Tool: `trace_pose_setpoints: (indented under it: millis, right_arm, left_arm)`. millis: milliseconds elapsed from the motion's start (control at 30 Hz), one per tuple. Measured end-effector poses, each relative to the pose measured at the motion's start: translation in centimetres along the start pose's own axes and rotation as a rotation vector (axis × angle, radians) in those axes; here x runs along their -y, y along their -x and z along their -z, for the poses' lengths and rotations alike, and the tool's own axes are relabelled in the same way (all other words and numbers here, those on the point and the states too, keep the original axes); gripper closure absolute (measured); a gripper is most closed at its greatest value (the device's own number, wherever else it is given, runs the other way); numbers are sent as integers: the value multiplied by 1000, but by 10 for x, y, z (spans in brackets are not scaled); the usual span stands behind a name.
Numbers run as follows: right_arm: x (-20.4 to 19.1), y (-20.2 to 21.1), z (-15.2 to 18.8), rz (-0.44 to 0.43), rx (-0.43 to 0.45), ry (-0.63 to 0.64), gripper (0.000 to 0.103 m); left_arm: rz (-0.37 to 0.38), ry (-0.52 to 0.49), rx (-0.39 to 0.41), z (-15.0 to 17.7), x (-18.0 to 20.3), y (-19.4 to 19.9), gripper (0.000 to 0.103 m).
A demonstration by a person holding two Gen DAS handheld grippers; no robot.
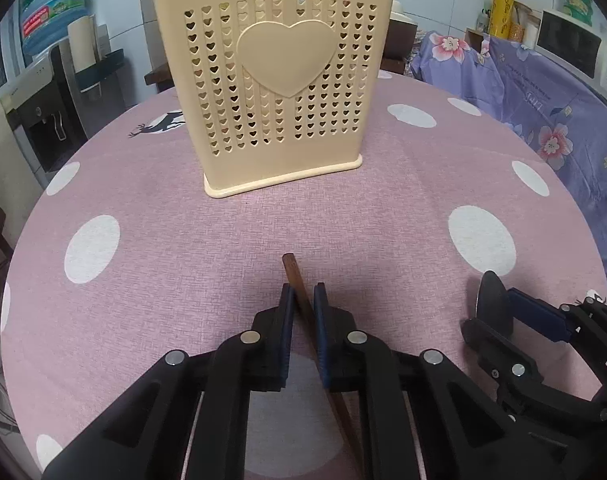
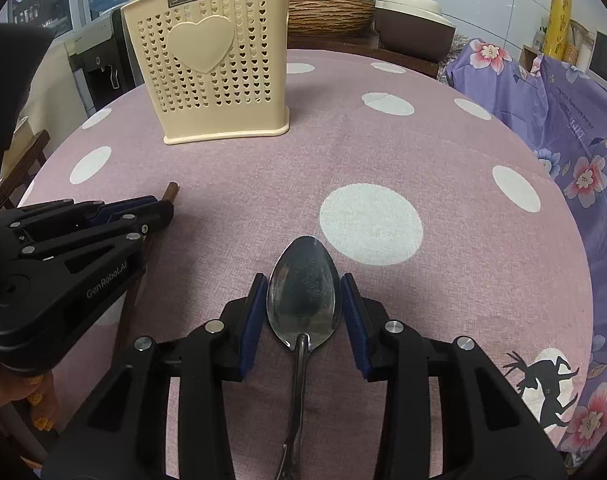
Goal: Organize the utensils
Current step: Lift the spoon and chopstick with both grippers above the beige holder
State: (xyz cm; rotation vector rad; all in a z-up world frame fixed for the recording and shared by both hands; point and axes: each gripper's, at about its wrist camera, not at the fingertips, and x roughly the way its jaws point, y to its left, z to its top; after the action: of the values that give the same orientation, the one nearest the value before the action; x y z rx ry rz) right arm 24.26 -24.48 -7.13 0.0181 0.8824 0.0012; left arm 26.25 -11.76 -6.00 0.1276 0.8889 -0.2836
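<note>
Some sticks already stand in the holder (image 1: 275, 80). The left gripper (image 1: 303, 292) is clamped on a chopstick (image 1: 293, 270). The right gripper (image 2: 303, 280) has its fingers around the spoon (image 2: 303, 284) bowl (contact unclear); both must still go in.

Your spoon's (image 2: 303, 292) handle ran off the bottom frame edge, and the utensil holder's (image 1: 273, 80) wooden contents were cut off at the top edge.

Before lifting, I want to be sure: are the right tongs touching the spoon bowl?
Cannot tell. In the right wrist view the blue pads of the right tongs flank the spoon bowl closely, showing neither clear contact nor clear gap.
</note>
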Motion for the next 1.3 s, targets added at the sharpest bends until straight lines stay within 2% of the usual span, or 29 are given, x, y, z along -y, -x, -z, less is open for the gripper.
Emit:
trace_pose_setpoints:
  millis: [200, 367, 500, 600, 900, 1300]
  right_arm:
    - [7, 4, -1, -39, 4, -40, 65]
    - [12, 23, -7, -78, 38, -67, 65]
    - [15, 47, -14, -128, 74, -88, 65]
    - [16, 71, -20, -145, 116, -85, 65]
    - [10, 118, -32, -165, 202, -58, 65]
    - [-8, 123, -29, -166, 208, -33, 65]
  left_arm:
    - [7, 21, 2, -1, -2, 0, 92]
    - [43, 63, 19, -3, -11, 10, 93]
    - [96, 100, 68, -8, -21, 36, 95]
    - [128, 109, 134, -12, -29, 68, 95]
    - [187, 109, 299, -20, -43, 146, 95]
    - [228, 126, 332, -19, -55, 166, 95]
